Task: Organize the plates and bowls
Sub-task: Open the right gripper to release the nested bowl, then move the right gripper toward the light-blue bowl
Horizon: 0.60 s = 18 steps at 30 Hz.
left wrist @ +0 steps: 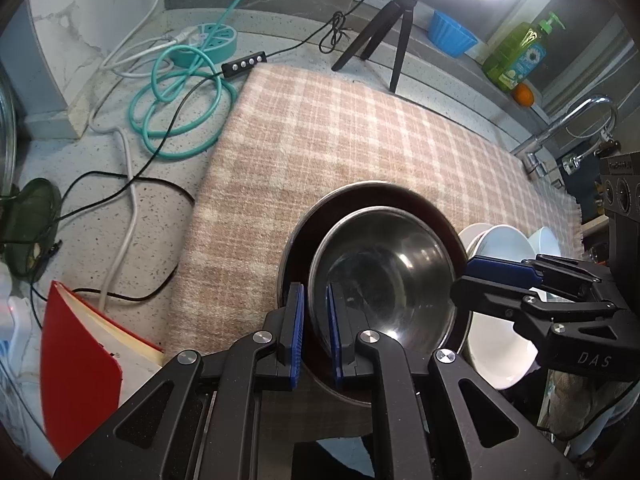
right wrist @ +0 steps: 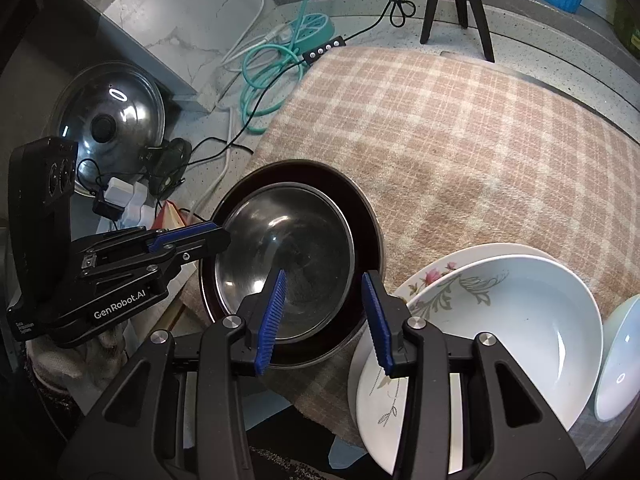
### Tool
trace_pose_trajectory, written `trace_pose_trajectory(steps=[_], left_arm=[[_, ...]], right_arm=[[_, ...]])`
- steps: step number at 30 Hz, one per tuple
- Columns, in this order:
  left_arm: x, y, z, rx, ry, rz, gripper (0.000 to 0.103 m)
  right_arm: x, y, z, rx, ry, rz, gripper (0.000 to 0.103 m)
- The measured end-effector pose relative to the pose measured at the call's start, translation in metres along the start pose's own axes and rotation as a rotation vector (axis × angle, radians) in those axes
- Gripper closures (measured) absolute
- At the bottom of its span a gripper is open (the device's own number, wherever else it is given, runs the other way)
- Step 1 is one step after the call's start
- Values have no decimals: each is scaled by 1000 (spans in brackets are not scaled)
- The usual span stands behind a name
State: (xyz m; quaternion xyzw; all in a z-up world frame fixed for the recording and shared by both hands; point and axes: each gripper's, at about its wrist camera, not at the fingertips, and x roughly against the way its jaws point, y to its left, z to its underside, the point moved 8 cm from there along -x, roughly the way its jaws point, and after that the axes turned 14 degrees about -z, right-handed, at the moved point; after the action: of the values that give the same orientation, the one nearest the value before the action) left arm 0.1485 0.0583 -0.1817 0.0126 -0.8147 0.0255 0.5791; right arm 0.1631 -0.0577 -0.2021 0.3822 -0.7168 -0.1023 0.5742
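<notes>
A small steel bowl [left wrist: 384, 276] sits inside a larger dark steel bowl [left wrist: 304, 232] on the checked cloth [left wrist: 360, 136]. My left gripper [left wrist: 316, 332] is shut on the near rim of the small bowl, one pad inside and one outside. In the right wrist view the two nested bowls [right wrist: 288, 248] lie left of a floral white bowl [right wrist: 520, 320] stacked on a floral plate [right wrist: 380, 392]. My right gripper [right wrist: 324, 320] is open and empty, hovering over the right rim of the steel bowls. A second white bowl [right wrist: 620, 360] leans at the far right.
Cables [left wrist: 176, 92] and a teal power strip [left wrist: 212, 40] lie at the back left. A tripod [left wrist: 384, 28] with a ring light stands behind the cloth. A red book [left wrist: 80, 360] lies left, a pot lid [right wrist: 108, 120] farther left, a faucet [left wrist: 568, 128] to the right.
</notes>
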Motion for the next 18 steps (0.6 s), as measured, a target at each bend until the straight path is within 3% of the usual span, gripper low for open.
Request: trace_pose_trajectory(steps=[7, 9, 11, 18], left_arm=[[17, -9, -10, -12, -44, 14, 93], [23, -16, -14, -19, -62, 24, 91], [29, -25, -17, -25, -80, 35, 82], [39, -67, -25, -53, -114, 92, 81]], right_arm=[[29, -3, 0, -5, -63, -10, 62], [41, -6, 1, 2, -84, 6, 62], [54, -11, 0, 3, -115, 27, 62], [111, -45, 3, -25, -208, 88, 62]])
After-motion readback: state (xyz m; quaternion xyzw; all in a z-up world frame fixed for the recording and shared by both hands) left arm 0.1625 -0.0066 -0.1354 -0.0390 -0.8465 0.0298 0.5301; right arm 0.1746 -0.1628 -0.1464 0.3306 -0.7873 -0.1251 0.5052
